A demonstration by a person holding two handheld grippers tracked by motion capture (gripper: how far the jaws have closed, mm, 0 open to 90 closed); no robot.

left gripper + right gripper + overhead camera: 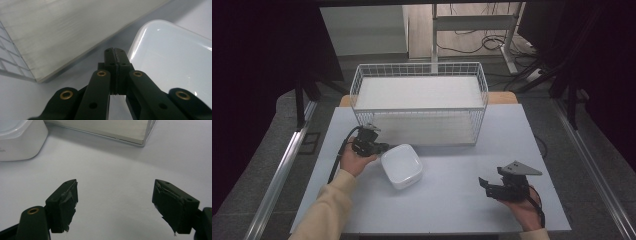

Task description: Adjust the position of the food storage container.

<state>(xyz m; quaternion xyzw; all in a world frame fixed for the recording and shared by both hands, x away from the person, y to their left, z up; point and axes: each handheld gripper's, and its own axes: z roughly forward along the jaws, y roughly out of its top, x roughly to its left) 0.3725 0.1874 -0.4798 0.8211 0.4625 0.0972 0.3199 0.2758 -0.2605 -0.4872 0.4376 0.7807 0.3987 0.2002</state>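
Nearest me, my left gripper (115, 53) has its jaws pressed together on nothing, tips just beside the rim of the white dish (401, 165). My right gripper (501, 187) rests well apart to the right, jaws wide over bare tabletop. I see the dish on the pale grey table (452, 200), in front of a white wire basket (419, 102). Dark curtains flank the room; cables trail across the floor behind.

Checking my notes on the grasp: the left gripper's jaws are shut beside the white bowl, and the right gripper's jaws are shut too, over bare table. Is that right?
Not quite. The right gripper has its jaws wide open over the bare table, as the right gripper view shows. The left gripper is indeed shut beside the white bowl.
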